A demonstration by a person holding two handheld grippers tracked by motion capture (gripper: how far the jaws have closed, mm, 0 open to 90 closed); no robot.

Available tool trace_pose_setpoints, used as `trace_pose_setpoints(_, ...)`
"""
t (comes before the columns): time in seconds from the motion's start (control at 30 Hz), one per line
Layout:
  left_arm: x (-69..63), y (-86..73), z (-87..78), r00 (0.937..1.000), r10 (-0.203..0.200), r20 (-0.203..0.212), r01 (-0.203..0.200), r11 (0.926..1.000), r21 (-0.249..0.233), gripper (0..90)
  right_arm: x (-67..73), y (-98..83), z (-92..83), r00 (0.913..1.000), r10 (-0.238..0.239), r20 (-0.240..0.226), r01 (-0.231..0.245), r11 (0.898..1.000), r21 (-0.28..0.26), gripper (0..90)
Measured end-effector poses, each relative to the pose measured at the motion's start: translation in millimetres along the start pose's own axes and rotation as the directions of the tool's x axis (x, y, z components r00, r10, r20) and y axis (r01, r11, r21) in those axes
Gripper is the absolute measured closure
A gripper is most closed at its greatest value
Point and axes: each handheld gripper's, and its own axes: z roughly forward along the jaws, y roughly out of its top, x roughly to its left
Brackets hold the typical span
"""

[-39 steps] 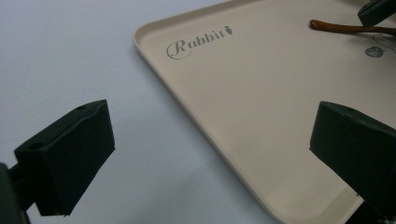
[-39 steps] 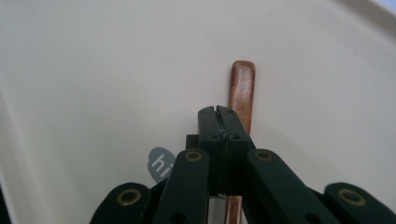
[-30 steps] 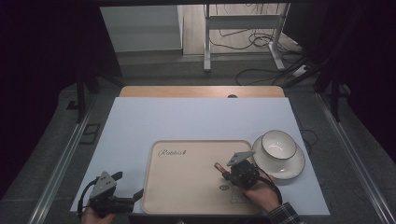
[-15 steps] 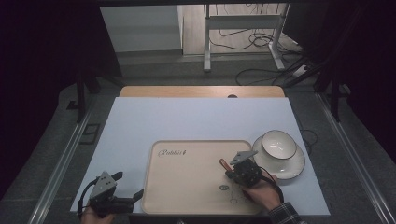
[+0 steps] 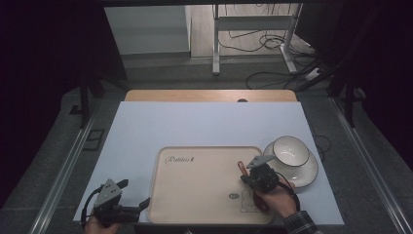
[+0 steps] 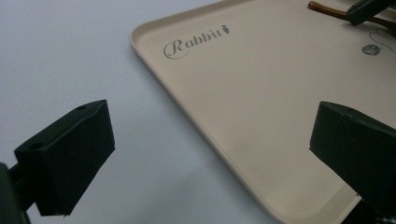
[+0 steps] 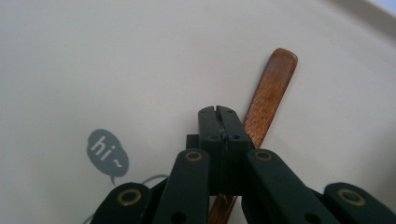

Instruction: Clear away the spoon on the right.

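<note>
The right gripper (image 7: 218, 110) has its jaws pressed together, and the wooden stick (image 7: 268, 100), perhaps a spoon handle, runs alongside and beneath them; whether the jaws actually pinch it or merely lie over it cannot be told from the right gripper view, since the closed tips meet beside the wood rather than visibly around it. The stick lies low over the beige tray (image 7: 116, 60), near the printed "hi" speech bubble (image 7: 106, 153), which suggests it is being set down on or lifted from the tray's right part. The left gripper (image 6: 210, 154) is spread wide with nothing between its jaws, one jaw over the white surface (image 6: 56, 56) and the other over the tray's near corner; I judge it is simply parked there, or ready to steady the tray. The high view adds what the close views lack: the right gripper (image 5: 261, 176) held in a hand (image 5: 275, 196) at the tray's right edge, just beside a white bowl (image 5: 290, 150) standing on a saucer (image 5: 307, 173), and the left gripper (image 5: 117, 202) at the tray's near left corner. The left gripper view alone makes the "Rabbit" lettering (image 6: 196, 39) readable and shows the stick's far end (image 6: 327, 8) from across the tray.
</note>
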Motion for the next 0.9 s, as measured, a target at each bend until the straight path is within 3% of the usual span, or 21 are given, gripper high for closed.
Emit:
trace_pose_setpoints(0.43, 0.0, 0.2, 0.3, 1.0, 0.001, 0.001, -0.001, 1.0, 0.002, 0.0, -16.0, -6.7, -6.7, 0.9982, 0.046, 0.039, -0.046, 0.999, -0.006, 89.5)
trace_pose_setpoints(0.9, 0.2, 0.3, 0.4, 1.0, 0.0, 0.003, 0.0, 1.0, 0.004, 0.0, -24.3, -11.8, -10.3, 0.9953, 0.079, 0.056, -0.078, 0.997, -0.009, 89.5)
